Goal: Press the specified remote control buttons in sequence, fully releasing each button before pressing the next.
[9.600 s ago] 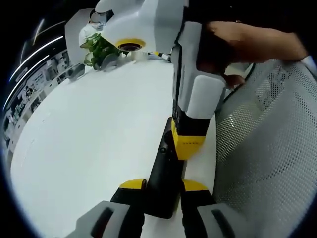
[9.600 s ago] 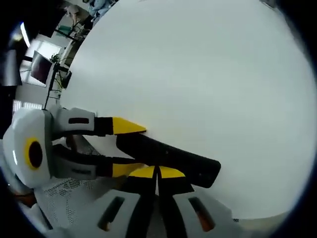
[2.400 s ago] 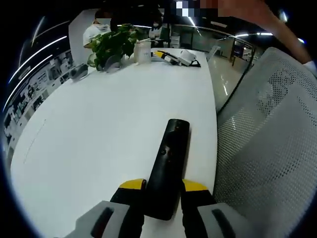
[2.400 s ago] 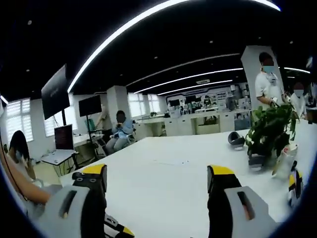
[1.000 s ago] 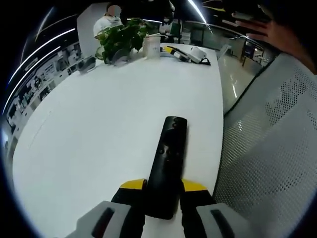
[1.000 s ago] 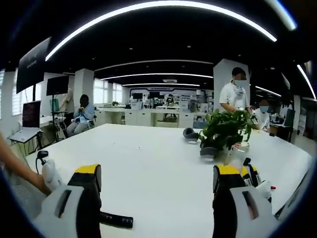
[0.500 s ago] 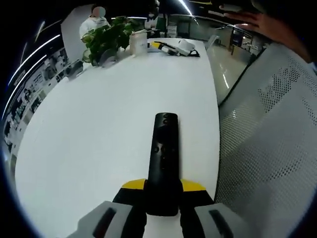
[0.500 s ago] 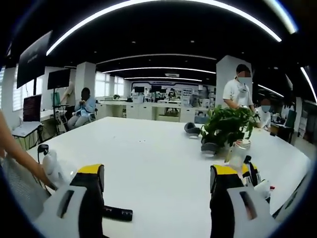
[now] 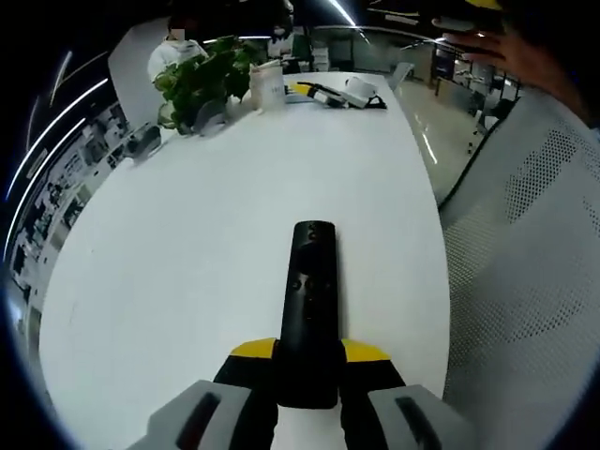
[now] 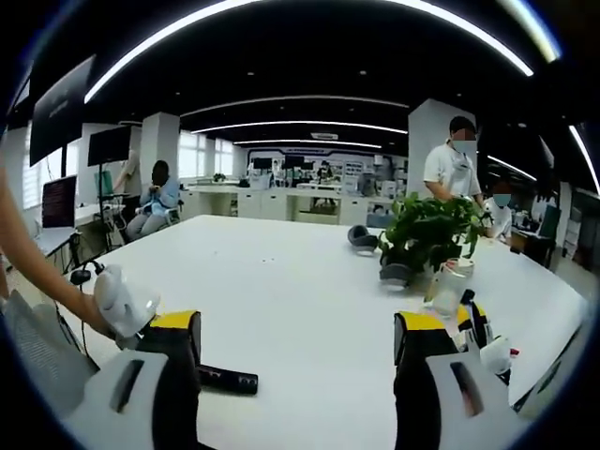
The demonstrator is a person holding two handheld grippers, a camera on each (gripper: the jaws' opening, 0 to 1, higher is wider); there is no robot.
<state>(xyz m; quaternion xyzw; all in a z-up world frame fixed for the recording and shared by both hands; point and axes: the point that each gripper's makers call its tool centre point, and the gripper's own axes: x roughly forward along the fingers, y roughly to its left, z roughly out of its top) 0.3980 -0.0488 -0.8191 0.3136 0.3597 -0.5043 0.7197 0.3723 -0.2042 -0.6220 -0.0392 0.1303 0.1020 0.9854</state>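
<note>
The left gripper (image 9: 307, 352) points forward and slightly down, its yellow-tipped jaws clamped on the near end of a black remote control (image 9: 310, 305). The right gripper (image 10: 295, 342) is raised and level, jaws spread wide apart, apparently empty. A bare hand (image 9: 506, 49) reaches in at upper right.

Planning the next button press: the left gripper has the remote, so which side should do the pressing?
Right. The left gripper is shut on the remote, steadying it; the right gripper is open, empty and raised above the table.
</note>
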